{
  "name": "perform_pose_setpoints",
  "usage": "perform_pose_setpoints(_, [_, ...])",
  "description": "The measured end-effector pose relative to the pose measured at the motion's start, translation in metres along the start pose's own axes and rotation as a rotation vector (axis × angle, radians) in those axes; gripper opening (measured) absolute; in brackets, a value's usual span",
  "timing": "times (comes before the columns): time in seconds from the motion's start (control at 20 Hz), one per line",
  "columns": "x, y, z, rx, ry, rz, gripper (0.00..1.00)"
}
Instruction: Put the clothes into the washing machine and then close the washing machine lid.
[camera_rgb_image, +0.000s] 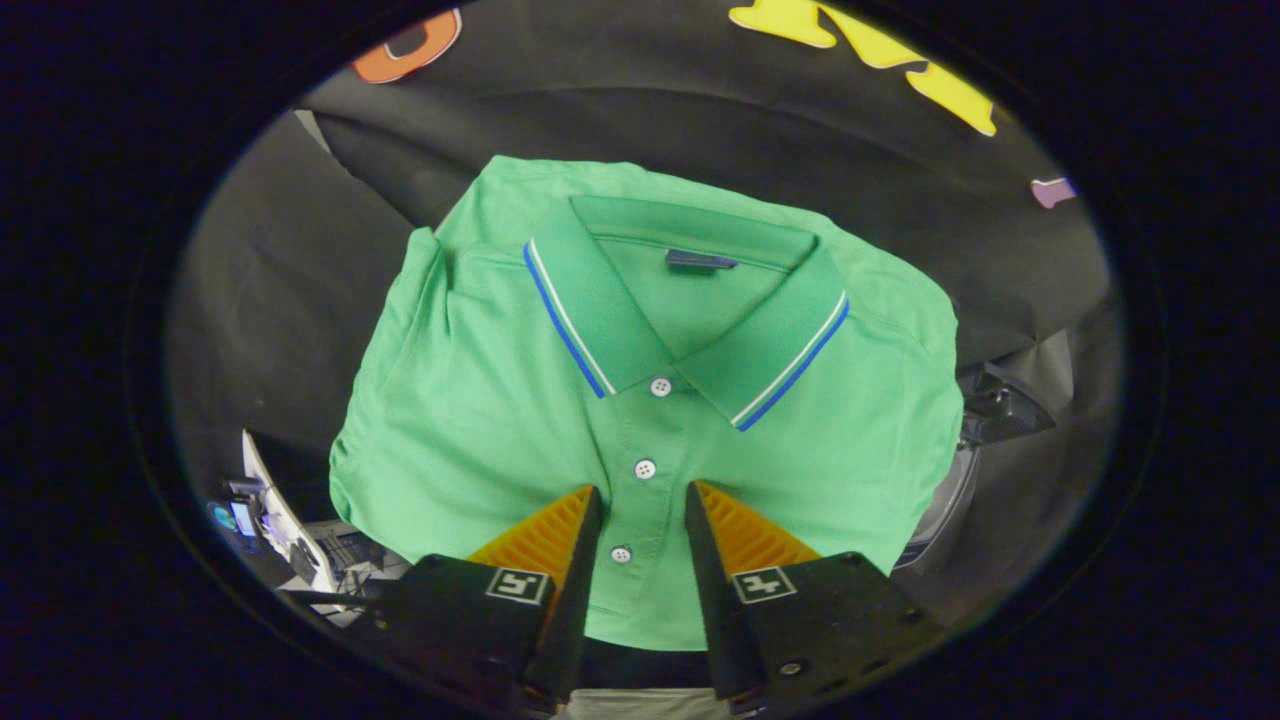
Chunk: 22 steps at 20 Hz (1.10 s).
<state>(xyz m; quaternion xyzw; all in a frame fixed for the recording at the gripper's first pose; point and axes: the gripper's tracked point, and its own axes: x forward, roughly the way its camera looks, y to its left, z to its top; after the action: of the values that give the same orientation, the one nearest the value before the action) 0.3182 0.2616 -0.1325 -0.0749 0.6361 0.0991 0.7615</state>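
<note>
A folded green polo shirt (500, 400) lies flat, collar away from me, with blue and white stripes on the collar edge and white buttons down the placket. My gripper (643, 490) is over the shirt's near edge. Its fingers stand apart on either side of the button placket, and the cloth between them lies smooth and unpinched. Under the shirt's near hem show a dark band and a pale surface (640, 705).
Black cloth hangs behind and around the shirt. To the right of the shirt a curved grey and dark piece of equipment (965, 470) sticks out. To the lower left is a stand with small lit screens (245, 515) and cluttered gear.
</note>
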Motion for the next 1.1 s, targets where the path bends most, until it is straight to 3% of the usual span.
perform_pose_setpoints(0.15, [-0.001, -0.010, 0.004, 0.031, -0.017, 0.033, 0.21])
perform_pose_setpoints(0.2, [-0.003, -0.011, 0.005, 0.055, -0.012, 0.062, 0.13])
perform_pose_setpoints(0.3, [-0.005, -0.011, 0.003, 0.133, 0.018, 0.100, 0.07])
perform_pose_setpoints(0.8, [-0.091, -0.007, 0.039, 0.204, -0.100, 0.283, 0.06])
perform_pose_setpoints(1.1, [-0.139, -0.023, 0.091, 0.218, -0.189, 0.364, 0.06])
